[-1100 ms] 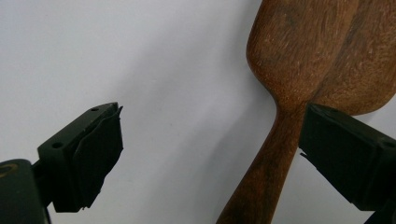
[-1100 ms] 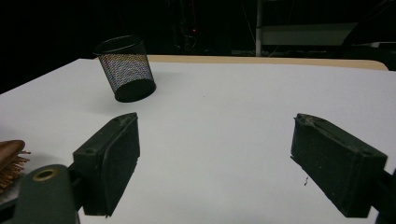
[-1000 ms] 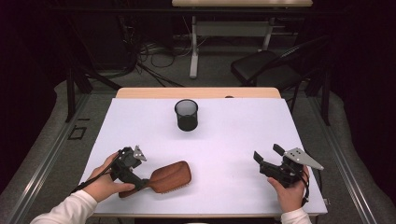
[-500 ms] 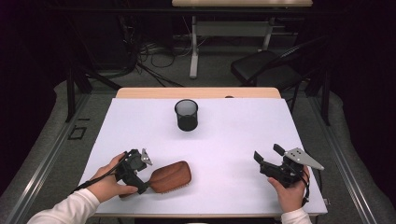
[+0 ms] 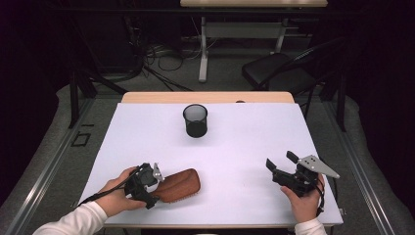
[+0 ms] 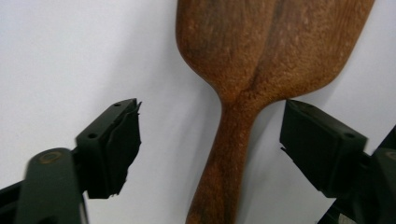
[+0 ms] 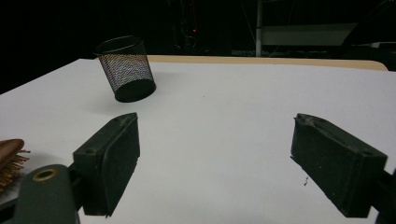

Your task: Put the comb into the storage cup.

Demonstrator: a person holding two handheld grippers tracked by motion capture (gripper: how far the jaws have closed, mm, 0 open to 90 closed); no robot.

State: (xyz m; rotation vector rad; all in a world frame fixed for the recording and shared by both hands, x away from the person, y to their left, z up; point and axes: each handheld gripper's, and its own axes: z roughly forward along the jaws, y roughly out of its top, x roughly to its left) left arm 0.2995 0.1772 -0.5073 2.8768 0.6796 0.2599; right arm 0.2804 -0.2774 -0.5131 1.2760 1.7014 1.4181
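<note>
A brown wooden hairbrush (image 5: 182,184) lies bristles down near the white table's front left. Its handle (image 6: 224,158) runs between the jaws of my left gripper (image 5: 153,187), which have just been closing. In the left gripper view a gap shows on each side of the handle, so my left gripper (image 6: 212,122) is open around it and its pads do not touch. My right gripper (image 5: 280,160) rests at the front right in a hand, open, with nothing between its jaws (image 7: 215,135). A black mesh cup (image 5: 195,121) stands upright at the table's middle back.
The white table (image 5: 254,132) has a wooden strip (image 5: 205,97) along its far edge. Behind it stand a dark chair (image 5: 274,68) and a desk frame with cables on the floor. The brush's bristles (image 7: 10,167) appear at the left edge of the right gripper view, the cup (image 7: 127,69) farther off.
My left gripper has slid a little toward the brush along its handle, and its jaws have narrowed around it. The right gripper, brush and cup have not moved.
</note>
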